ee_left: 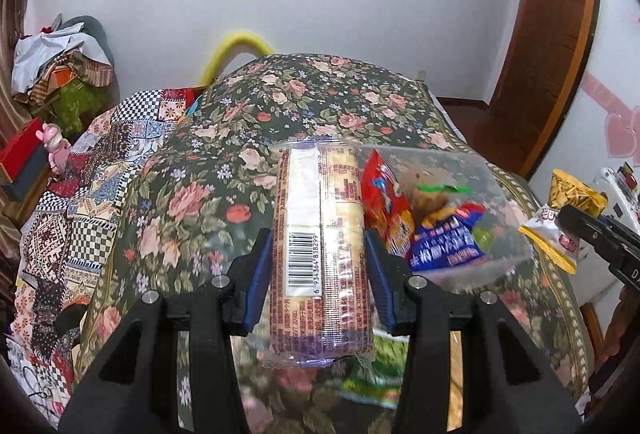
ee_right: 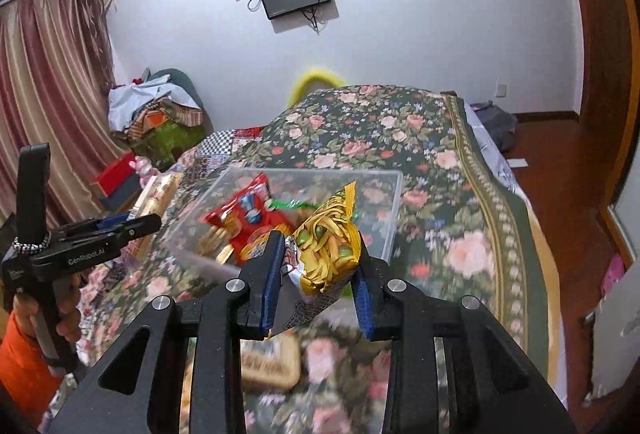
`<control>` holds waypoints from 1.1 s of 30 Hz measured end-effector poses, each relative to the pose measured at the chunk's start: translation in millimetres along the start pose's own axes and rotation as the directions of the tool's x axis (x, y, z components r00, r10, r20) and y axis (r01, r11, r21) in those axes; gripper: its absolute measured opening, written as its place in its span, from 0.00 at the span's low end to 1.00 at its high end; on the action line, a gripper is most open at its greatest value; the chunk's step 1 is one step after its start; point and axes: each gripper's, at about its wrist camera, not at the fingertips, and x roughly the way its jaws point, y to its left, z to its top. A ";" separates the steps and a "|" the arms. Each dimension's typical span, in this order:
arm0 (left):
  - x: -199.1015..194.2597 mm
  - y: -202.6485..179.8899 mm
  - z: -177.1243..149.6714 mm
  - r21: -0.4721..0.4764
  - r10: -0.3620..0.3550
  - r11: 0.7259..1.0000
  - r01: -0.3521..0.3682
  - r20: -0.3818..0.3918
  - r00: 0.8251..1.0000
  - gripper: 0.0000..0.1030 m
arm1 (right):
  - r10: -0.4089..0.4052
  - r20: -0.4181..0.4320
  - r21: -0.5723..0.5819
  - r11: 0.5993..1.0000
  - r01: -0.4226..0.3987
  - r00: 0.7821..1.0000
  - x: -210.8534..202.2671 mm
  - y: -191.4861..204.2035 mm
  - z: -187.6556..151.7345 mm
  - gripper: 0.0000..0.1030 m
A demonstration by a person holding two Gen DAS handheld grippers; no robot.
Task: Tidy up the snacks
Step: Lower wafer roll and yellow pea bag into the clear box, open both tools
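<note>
My left gripper (ee_left: 318, 238) is shut on a long clear-wrapped biscuit pack (ee_left: 316, 218) with a barcode, held above the floral bed. Just to its right stands a clear plastic box (ee_left: 500, 194) holding a red packet (ee_left: 386, 194) and a blue packet (ee_left: 448, 242). My right gripper (ee_right: 320, 254) is shut on a yellow noodle-print snack packet (ee_right: 328, 254), in front of the same clear box (ee_right: 384, 202). The right wrist view also shows the left gripper (ee_right: 152, 222) at the left with the biscuit pack (ee_right: 160, 194), held by a hand (ee_right: 68, 318).
A floral bedspread (ee_left: 192, 194) covers the bed, with a patchwork quilt (ee_left: 80, 194) on the left. Blurred packets lie below the grippers: a green one (ee_left: 372, 382) and a tan one (ee_right: 272, 362). A red box (ee_right: 116, 170), a clothes pile (ee_right: 156, 114) and a wooden door (ee_right: 600, 34) ring the bed.
</note>
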 end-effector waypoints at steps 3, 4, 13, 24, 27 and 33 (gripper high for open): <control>12.2 3.8 7.8 -0.018 0.000 1.000 0.000 -0.008 1.000 0.44 | -0.027 -0.009 -0.018 0.999 0.027 1.000 11.9 -4.0 7.7 0.28; 17.8 4.9 10.8 -0.025 -0.003 1.000 0.003 -0.015 1.000 0.44 | -0.037 -0.016 -0.025 0.999 0.036 0.999 17.9 -6.1 10.7 0.28; 55.7 -2.3 17.4 -0.002 -0.005 1.000 0.005 -0.063 0.998 0.44 | -0.116 -0.089 -0.093 0.990 0.108 0.989 60.8 -15.2 22.0 0.28; 63.0 -1.6 17.3 -0.005 -0.001 1.000 0.000 -0.081 0.997 0.43 | -0.153 -0.169 -0.169 0.978 0.124 0.974 94.5 -13.1 27.2 0.31; 55.7 -3.2 17.8 0.008 0.000 1.000 0.001 -0.071 0.998 0.48 | -0.177 -0.187 -0.194 0.971 0.140 0.966 96.7 -10.6 25.6 0.33; 26.7 -9.5 16.9 0.027 -0.017 0.999 0.018 -0.029 0.999 0.59 | -0.191 -0.182 -0.206 0.967 0.152 0.965 81.1 -5.1 26.5 0.53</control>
